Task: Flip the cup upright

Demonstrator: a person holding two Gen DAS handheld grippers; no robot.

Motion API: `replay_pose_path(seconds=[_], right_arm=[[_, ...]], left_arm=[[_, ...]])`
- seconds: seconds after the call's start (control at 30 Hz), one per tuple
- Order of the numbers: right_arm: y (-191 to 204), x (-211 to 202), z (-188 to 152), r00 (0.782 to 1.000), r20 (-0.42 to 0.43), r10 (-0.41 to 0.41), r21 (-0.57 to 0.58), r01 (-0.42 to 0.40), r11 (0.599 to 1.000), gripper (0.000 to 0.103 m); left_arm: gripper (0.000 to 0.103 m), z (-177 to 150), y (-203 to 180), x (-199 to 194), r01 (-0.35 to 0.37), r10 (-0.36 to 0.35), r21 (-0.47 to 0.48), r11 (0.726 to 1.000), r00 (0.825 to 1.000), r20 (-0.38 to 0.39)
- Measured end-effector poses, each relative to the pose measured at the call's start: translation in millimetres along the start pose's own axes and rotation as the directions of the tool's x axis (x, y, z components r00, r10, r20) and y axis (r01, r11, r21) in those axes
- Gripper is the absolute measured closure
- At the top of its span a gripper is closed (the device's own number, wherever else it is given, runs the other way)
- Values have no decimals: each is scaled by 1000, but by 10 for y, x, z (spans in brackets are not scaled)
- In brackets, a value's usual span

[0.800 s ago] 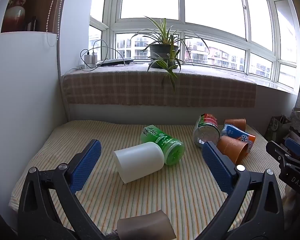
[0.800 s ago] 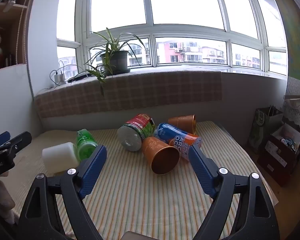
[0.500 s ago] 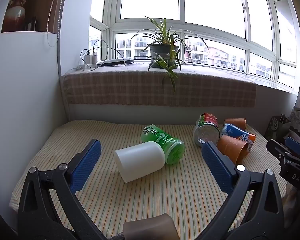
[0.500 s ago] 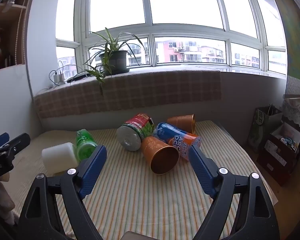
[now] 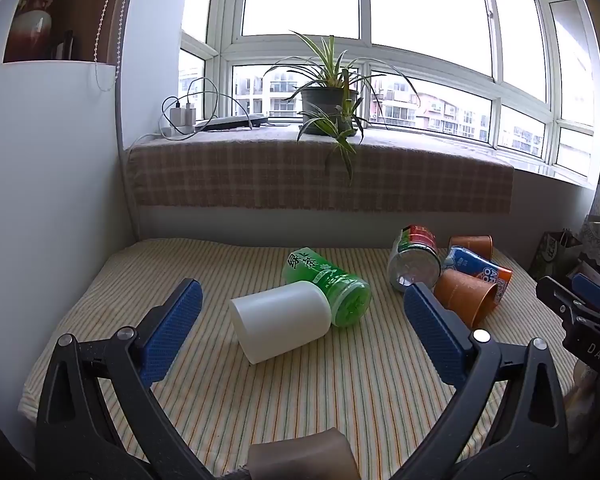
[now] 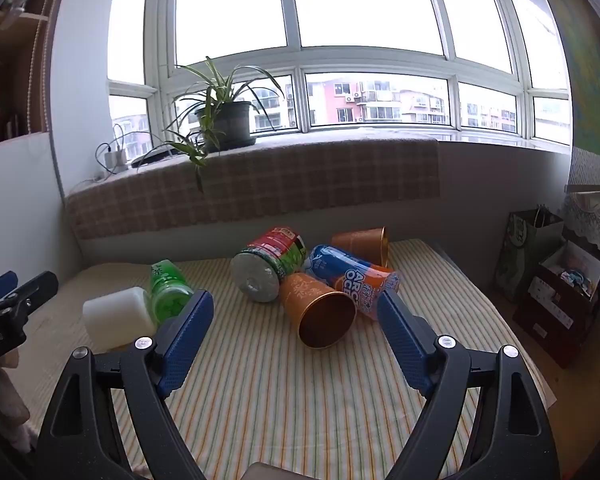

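White cup lies on its side on the striped tabletop, closed base toward the left-wrist camera, mouth end against the green bottle. In the right-wrist view the same white cup shows at far left, touching the green bottle.

Left gripper: blue-padded fingers spread wide, nothing held, hanging short of the white cup, which sits framed between them. No contact.

Right gripper: fingers likewise wide apart and empty, above bare striped cloth, the near orange cup lying just beyond their tips. It also shows at the right edge of the left-wrist view.

Cluster to the right of the white cup, all lying down:
- near orange cup, open mouth toward the right-wrist camera; also seen in the left-wrist view
- blue-and-orange can, touching that cup
- red-and-green can, silver end toward the camera
- second orange cup, behind the others, near the wall

Behind: window ledge under a checked cloth, potted spider plant on it, chargers and cables at its left end. Paper bag and an open box on the floor to the right.
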State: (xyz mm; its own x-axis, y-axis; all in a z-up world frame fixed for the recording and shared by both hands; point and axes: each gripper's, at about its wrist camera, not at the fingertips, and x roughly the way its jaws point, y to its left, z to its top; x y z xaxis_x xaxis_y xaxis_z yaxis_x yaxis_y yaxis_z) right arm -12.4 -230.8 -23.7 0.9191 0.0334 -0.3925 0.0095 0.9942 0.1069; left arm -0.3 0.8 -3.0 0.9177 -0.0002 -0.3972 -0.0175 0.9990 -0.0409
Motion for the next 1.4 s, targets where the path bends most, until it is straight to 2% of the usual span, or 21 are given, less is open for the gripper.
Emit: replay_pose_path(seconds=[1.4], right_arm=[[-4,26,-3,1000,-15,1,15,-1,1000,19]], left_arm=[[1,-27,-9,-6,-1,1,1,1000,1000,0]])
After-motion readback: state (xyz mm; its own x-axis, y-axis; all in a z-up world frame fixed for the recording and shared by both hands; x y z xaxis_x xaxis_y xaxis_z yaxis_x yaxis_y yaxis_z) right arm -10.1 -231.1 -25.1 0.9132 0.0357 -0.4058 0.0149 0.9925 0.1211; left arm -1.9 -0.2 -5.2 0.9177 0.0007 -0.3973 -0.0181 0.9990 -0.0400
